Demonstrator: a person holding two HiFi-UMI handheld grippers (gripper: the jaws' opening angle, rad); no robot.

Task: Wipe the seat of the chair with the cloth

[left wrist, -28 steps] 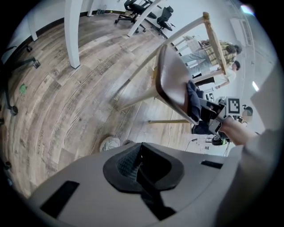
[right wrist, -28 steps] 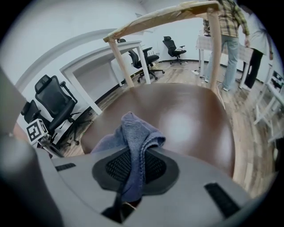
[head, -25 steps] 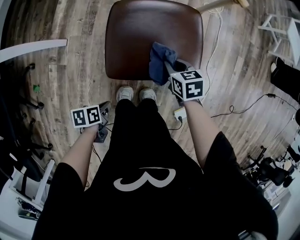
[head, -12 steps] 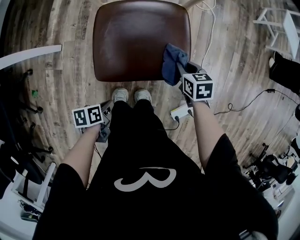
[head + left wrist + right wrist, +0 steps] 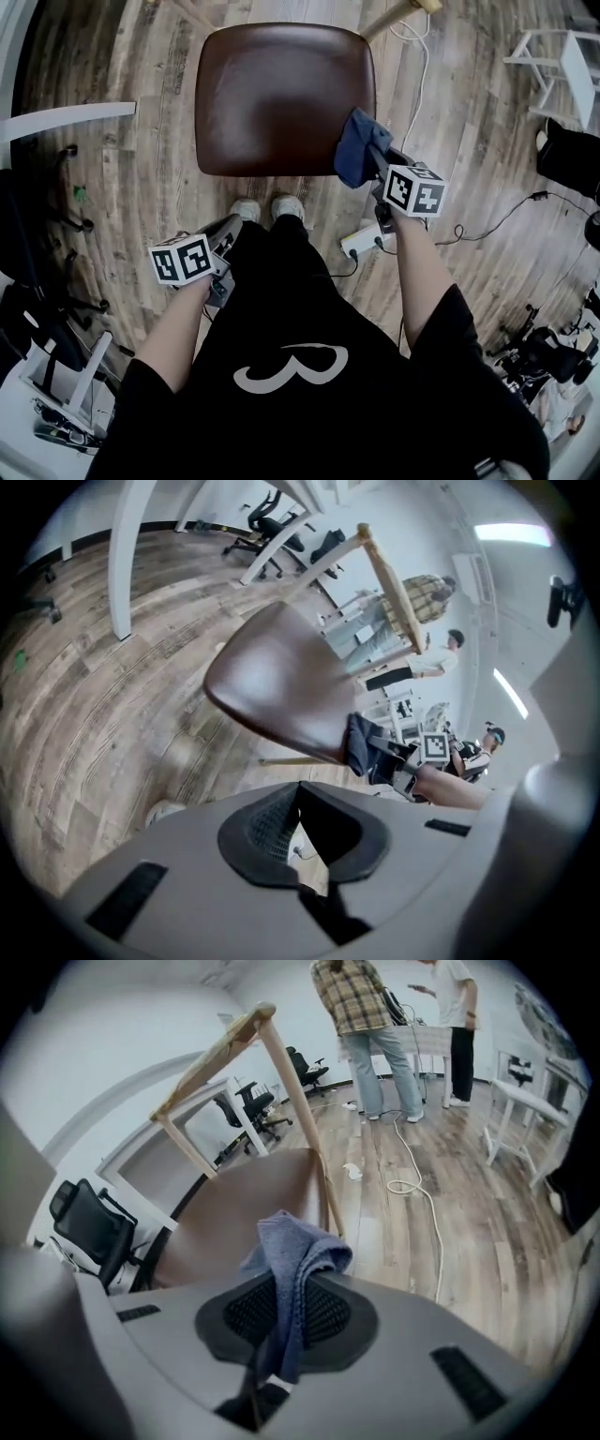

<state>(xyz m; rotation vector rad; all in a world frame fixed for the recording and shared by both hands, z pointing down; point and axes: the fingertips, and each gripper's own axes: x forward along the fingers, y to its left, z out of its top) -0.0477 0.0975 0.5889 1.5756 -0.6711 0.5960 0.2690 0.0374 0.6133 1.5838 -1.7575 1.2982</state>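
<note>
A chair with a glossy brown seat (image 5: 277, 94) stands in front of my feet. My right gripper (image 5: 377, 157) is shut on a blue cloth (image 5: 361, 148), which rests at the seat's front right corner and overhangs the edge. In the right gripper view the cloth (image 5: 298, 1246) bunches up out of the right gripper (image 5: 286, 1283), with the seat (image 5: 239, 1218) just behind it. My left gripper (image 5: 223, 236) hangs low beside my left leg, shut and holding nothing. The left gripper (image 5: 300, 787) looks up at the seat (image 5: 277, 691) and the cloth (image 5: 360, 746).
A white power strip (image 5: 360, 242) and cables (image 5: 424, 80) lie on the wooden floor to the right of the chair. A white curved desk edge (image 5: 66, 117) is at the left, a white rack (image 5: 562, 56) at the far right. Two people (image 5: 366, 1026) stand beyond the chair.
My right gripper has dragged the cloth rightwards and towards me across the seat, from inside the front right area to its corner edge. The left gripper has stayed low.
</note>
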